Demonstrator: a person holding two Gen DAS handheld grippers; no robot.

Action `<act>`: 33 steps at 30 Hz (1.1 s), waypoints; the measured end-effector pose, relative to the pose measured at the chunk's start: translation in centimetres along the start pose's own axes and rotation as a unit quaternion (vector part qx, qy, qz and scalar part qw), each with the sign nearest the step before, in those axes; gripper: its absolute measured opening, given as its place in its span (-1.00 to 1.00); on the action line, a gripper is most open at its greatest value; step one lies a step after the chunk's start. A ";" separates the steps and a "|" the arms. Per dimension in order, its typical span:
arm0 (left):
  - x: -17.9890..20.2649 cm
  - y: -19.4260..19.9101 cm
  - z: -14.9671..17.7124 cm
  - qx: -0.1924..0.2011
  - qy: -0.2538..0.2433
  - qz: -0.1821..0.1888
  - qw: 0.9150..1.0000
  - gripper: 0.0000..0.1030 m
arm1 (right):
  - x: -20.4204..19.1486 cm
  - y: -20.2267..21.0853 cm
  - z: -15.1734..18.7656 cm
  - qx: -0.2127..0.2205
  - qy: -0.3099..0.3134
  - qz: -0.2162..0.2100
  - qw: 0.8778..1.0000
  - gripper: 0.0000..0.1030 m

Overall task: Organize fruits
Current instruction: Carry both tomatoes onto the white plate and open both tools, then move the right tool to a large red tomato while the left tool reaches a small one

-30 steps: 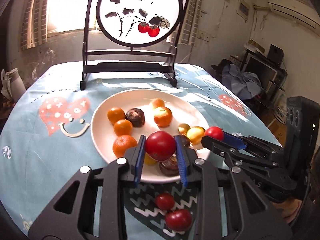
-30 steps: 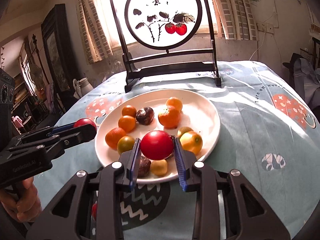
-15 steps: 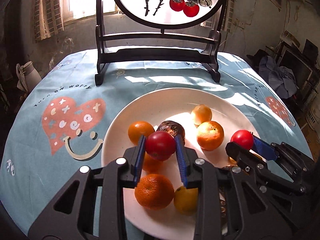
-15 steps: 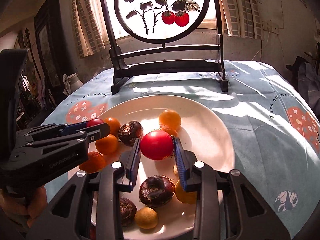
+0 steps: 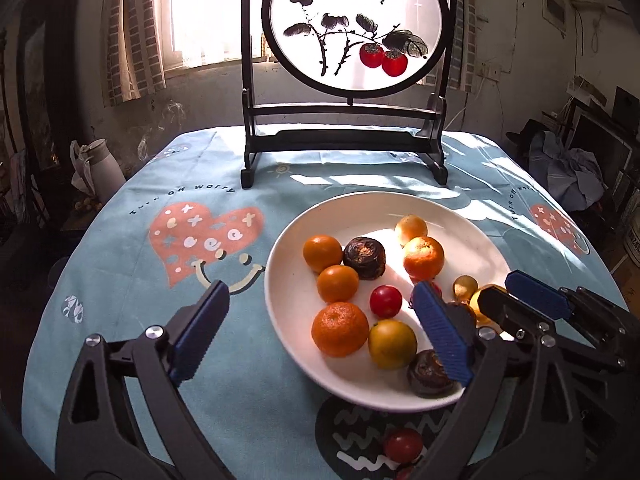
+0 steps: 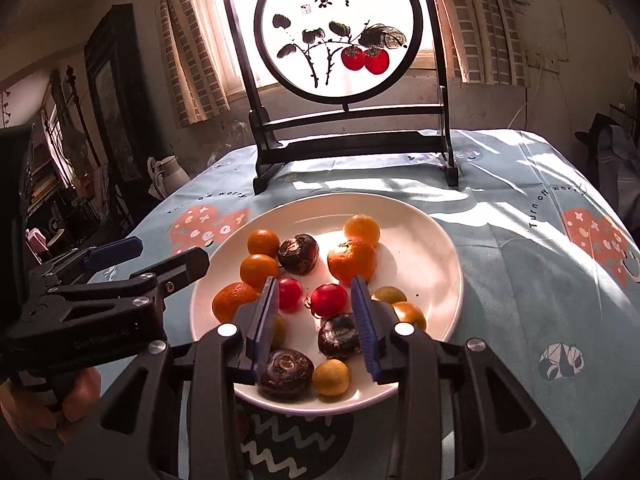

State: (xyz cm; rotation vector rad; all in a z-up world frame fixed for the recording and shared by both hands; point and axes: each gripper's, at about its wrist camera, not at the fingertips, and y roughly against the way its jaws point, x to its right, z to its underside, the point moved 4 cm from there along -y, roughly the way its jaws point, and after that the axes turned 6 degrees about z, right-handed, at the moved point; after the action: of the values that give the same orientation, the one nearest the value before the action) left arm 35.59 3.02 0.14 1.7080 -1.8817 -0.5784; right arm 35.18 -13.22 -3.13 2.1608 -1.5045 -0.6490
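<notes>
Releasing: two red tomatoes have been let go onto the white plate [image 5: 288,280]; the tomato from the left hand-held gripper [image 5: 320,336] lies at [image 5: 385,301], beside the small oranges, and the tomato from the right hand-held gripper [image 6: 318,324] lies at [image 6: 329,300], with a dark water chestnut [image 6: 339,336] just in front of it.

Left hand-held gripper: its jaws are opening and are seen spread wide, one blue pad [image 5: 199,332] over the blue cloth and the other over the plate's near side; nothing is pressed between them.

Right hand-held gripper: its jaws are opening and stand only a little apart; the tomato is seen between the pads but is not touched by them, a gap being visible on either side.

Meaning for the task: both deliveries are judged complete, and the plate now carries oranges, yellow fruits, water chestnuts and two tomatoes.

Left over: at least one more red tomato [image 5: 403,445] is seen on the desk, on the dark zigzag patch of the cloth, near the plate's front rim; it is judged to be the next thing to be fetched.

Difference from a second ago: each tomato was then pinched between closed pads and carried above the plate's front edge; half a second ago both were carried further in over the fruit, and the pads have been parted only now.

Surroundings: a round painted screen [image 5: 356,28] stands on the desk behind the plate, unchanged.
</notes>
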 end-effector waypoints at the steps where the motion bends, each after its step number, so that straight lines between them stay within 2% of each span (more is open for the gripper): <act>1: -0.2 0.7 0.7 0.000 0.000 0.008 1.000 0.85 | -0.3 0.6 0.5 0.001 0.004 -0.001 1.000 -0.26; 3: -0.7 1.7 2.3 0.001 0.011 0.013 1.000 0.88 | -0.8 1.7 1.7 0.001 0.010 -0.005 1.000 -0.25; 5: -1.9 2.1 3.9 0.001 0.035 -0.003 0.999 0.90 | -1.4 2.2 3.1 -0.011 0.017 -0.009 1.000 -0.25; 7: -3.1 2.1 5.3 -0.017 0.053 -0.022 0.998 0.90 | -1.8 2.4 4.5 -0.030 0.016 -0.014 0.999 -0.25; 8: -3.6 2.1 5.8 -0.026 0.059 -0.029 0.997 0.90 | -2.1 2.4 5.2 -0.041 0.015 -0.019 0.999 -0.14; 10: -4.6 1.9 6.4 -0.040 0.070 -0.041 0.996 0.91 | -3.0 2.4 6.4 -0.061 0.022 -0.025 0.998 0.02; 12: -5.7 1.7 6.7 -0.050 0.084 -0.060 0.993 0.91 | -4.0 2.6 7.1 -0.066 0.039 -0.026 0.997 0.03; 15: -6.7 2.0 6.6 -0.045 0.102 -0.071 0.991 0.91 | -5.7 3.0 7.6 -0.070 0.070 -0.027 0.995 0.03; 18: -6.5 2.3 6.4 -0.041 0.095 -0.077 0.992 0.91 | -6.6 2.9 8.3 -0.086 0.085 -0.044 0.992 0.03; 22: -6.0 2.1 6.4 -0.046 0.076 -0.089 0.992 0.91 | -6.9 1.8 9.1 -0.112 0.094 -0.037 0.988 0.03; 27: -5.6 1.9 6.6 -0.058 0.073 -0.075 0.993 0.91 | -6.7 1.2 9.5 -0.126 0.094 -0.034 0.987 0.03; 33: -5.4 1.9 6.7 -0.059 0.065 -0.084 0.993 0.91 | -6.9 0.5 10.1 -0.135 0.102 -0.031 0.985 0.03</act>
State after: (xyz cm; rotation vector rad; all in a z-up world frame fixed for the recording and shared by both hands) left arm 30.15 8.32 -4.31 1.7918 -1.5946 -0.6143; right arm 26.68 -7.70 -9.98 2.0045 -1.1751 -0.5941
